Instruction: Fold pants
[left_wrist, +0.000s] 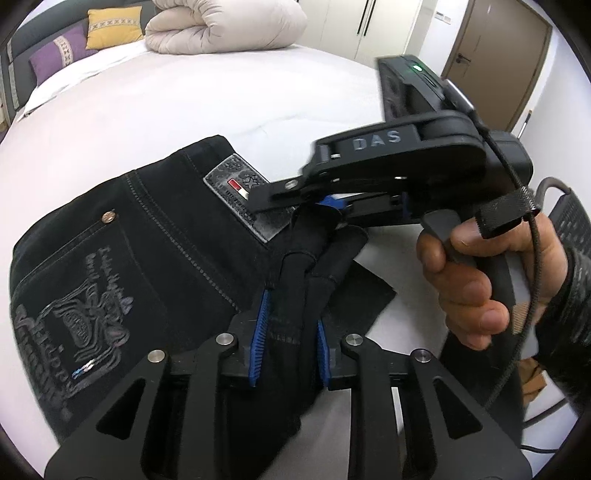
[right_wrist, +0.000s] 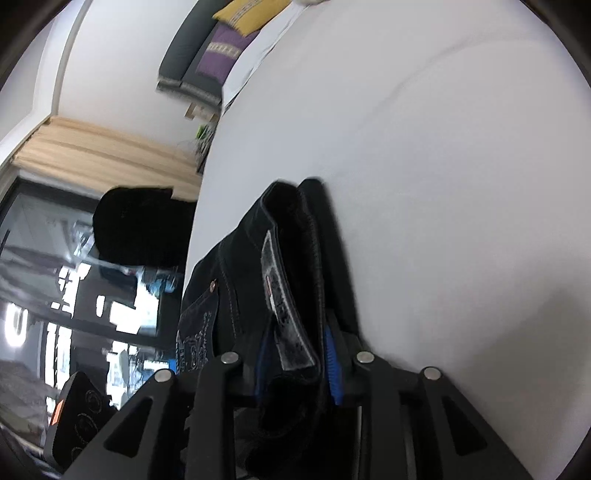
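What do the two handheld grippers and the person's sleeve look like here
Both grippers are matte black linkage frames with silver pivot pins and ribbed blue finger pads. The right gripper carries raised "DAS" lettering, a green indicator light, a braided black cable and a black strap at its handle. The sleeve is dark, textured knit.

The left wrist view looks steeply down along its own left gripper (left_wrist: 290, 325), close over the black pants (left_wrist: 147, 236) on the bed (left_wrist: 221, 92), facing the headboard pillows (left_wrist: 62, 51). The right wrist view, rolled sideways, sits equally near behind the right gripper (right_wrist: 295, 354). Both share the pants' waistband patch (left_wrist: 240, 192) and the pillows.
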